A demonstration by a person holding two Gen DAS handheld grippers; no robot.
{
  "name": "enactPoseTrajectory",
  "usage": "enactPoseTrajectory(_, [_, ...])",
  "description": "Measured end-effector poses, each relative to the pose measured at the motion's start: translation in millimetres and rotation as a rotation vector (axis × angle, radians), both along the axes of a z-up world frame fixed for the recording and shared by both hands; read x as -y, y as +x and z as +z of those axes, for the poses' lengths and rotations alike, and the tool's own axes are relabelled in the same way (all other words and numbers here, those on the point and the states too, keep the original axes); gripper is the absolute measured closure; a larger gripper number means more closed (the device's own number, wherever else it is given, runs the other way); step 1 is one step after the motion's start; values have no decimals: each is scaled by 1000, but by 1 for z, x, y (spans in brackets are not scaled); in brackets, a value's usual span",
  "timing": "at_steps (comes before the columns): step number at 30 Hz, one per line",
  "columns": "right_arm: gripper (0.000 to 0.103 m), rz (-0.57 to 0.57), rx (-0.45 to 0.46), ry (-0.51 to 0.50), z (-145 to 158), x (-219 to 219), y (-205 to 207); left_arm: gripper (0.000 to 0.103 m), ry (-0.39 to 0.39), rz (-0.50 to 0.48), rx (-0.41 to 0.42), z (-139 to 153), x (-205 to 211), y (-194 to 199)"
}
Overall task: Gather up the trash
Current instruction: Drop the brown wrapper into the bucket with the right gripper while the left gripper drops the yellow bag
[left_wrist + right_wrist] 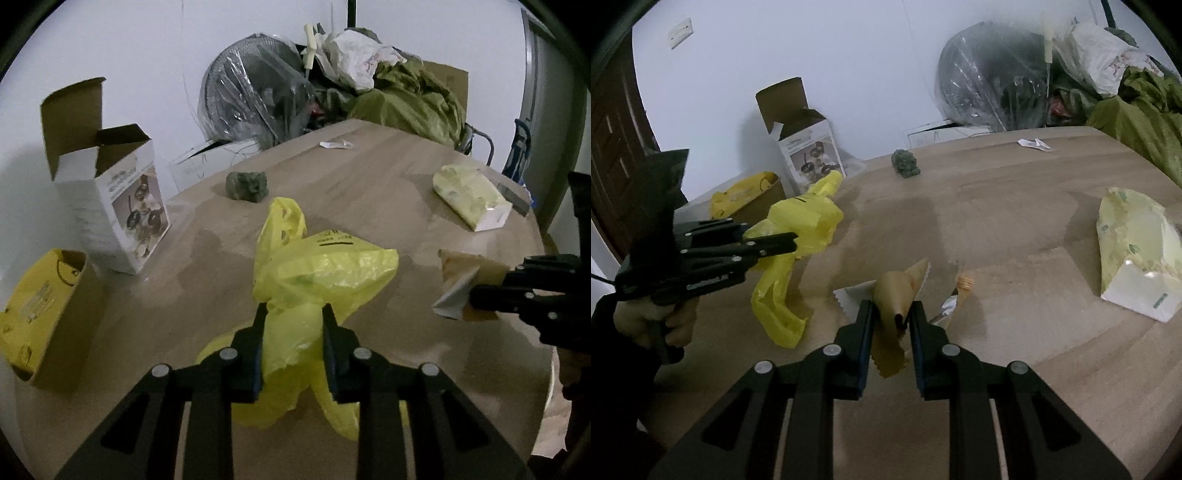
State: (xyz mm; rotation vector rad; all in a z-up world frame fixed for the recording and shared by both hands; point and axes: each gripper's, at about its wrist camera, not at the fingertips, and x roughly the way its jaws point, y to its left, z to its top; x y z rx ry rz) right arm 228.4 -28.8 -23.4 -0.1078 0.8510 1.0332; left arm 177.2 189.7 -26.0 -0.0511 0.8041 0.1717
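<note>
A crumpled yellow plastic bag [325, 273] is pinched between the pads of my left gripper [293, 314], which is shut on it. In the right wrist view the bag [805, 218] droops from the left gripper [790, 240] toward the wooden table [1015, 206]. My right gripper [890, 308] is shut on a brown paper wrapper [899, 288] rolled into a cone. The left wrist view shows the same wrapper [461, 273] in the right gripper [474, 295] at the right edge. A foil scrap with an orange bit [960, 291] lies just beyond the right fingers.
On the table lie a tissue pack [469, 195], a green figurine [247, 186] and a clear wrapper [336, 144]. An open white carton [125, 206] and a yellow-lined cardboard box [48, 314] stand at the left. A plastic-wrapped fan [255, 96] and green cloth [410, 99] crowd the far side.
</note>
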Motion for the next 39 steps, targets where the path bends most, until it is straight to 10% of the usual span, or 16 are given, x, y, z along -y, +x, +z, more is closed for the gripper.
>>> enactPoseTrajectory(39, [85, -101, 45, 0, 9, 88, -54, 78, -71, -113, 127, 32, 88, -64])
